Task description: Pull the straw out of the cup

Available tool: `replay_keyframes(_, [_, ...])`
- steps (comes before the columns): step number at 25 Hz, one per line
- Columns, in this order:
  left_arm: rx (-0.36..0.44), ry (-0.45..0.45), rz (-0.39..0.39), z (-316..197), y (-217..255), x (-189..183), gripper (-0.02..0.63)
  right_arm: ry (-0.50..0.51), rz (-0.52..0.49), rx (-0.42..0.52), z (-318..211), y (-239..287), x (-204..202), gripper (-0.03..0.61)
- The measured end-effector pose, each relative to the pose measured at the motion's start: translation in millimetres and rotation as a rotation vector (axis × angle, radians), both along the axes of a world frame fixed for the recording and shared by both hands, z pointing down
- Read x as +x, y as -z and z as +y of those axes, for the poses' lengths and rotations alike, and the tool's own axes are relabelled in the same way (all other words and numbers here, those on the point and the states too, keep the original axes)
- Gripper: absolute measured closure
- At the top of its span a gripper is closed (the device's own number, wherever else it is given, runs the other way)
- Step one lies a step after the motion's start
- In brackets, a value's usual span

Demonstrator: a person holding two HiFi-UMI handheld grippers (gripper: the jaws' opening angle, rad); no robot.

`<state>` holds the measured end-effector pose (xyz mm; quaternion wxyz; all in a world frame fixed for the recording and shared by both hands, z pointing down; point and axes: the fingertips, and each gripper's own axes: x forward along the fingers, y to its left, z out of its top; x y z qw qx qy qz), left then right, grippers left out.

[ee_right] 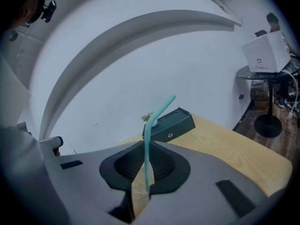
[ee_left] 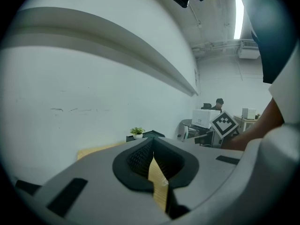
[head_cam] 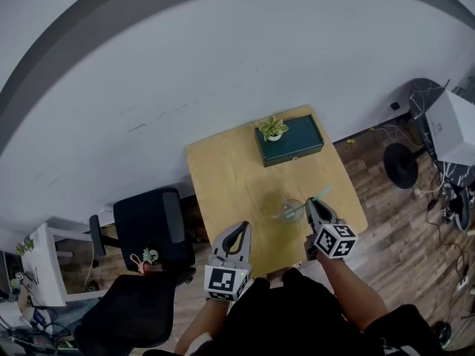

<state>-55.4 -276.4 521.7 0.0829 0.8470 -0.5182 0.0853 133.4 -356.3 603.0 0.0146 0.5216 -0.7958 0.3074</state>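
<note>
Here, the right tongs (head_cam: 311, 203) are clamped on a bent teal straw (head_cam: 323, 191), whose lower end sits in the clear cup (head_cam: 283, 209) just left of them on the wooden bench (head_cam: 223, 169). The left tongs (head_cam: 240, 230), closed and empty, hover nearby. Beyond both stands a dark green box (head_cam: 291, 141) with a small potted plant (head_cam: 273, 128) at its corner.

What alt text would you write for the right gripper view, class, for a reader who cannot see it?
A bent teal straw stands pinched in the shut jaws of the right tool. Behind it a green box sits on a wooden table.
</note>
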Motion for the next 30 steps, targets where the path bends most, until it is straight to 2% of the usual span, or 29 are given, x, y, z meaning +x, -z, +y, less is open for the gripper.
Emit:
replay_keyframes(9, [0.013, 0.004, 0.026, -10.2, 5.6, 4.2, 0.595, 0.084, 0.081, 0.183, -1.3, 67.8, -14.8, 0.528])
replay_keyframes(20, [0.097, -0.014, 0.038, -23.4, 43.6, 12.0, 0.595, 0.168, 0.259, 0.560, 10.8, 188.9, -37.4, 0.528])
replay_keyframes(24, [0.115, -0.022, 0.052, -28.7, 55.7, 16.0, 0.595, 0.181, 0.283, 0.629, 11.9, 209.2, -42.3, 0.528])
replay_keyframes(30, [0.133, -0.018, 0.067, -27.4, 68.2, 19.8, 0.595, 0.200, 0.325, 0.665, 16.1, 214.7, -50.0, 0.532])
